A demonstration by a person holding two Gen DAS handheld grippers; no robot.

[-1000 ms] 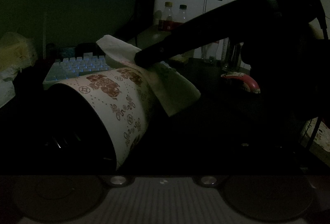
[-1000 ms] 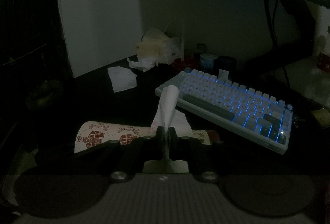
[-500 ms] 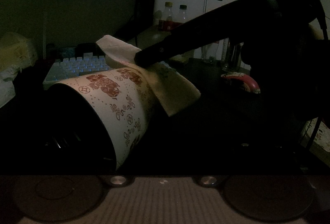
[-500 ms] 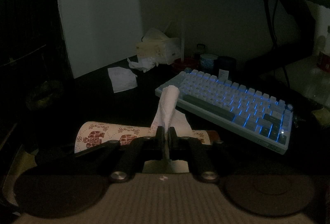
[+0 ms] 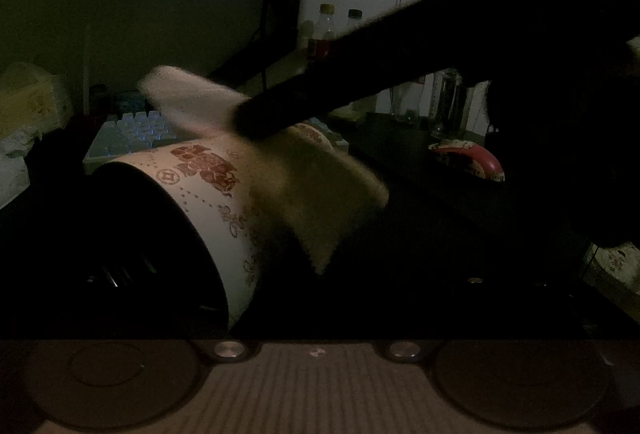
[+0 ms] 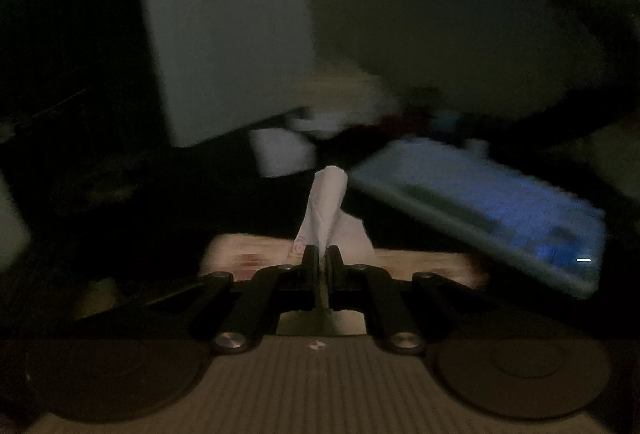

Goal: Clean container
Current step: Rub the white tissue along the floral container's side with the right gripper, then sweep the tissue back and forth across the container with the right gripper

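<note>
container (image 5: 208,194) pattern shows only leftward; right tongs (image 6: 321,254) pinch tissue (image 6: 326,202), left tongs unseen.

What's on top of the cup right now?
A tissue draped over the cup, clamped in the right gripper. The cup wall beneath the tissue is hidden.
</note>
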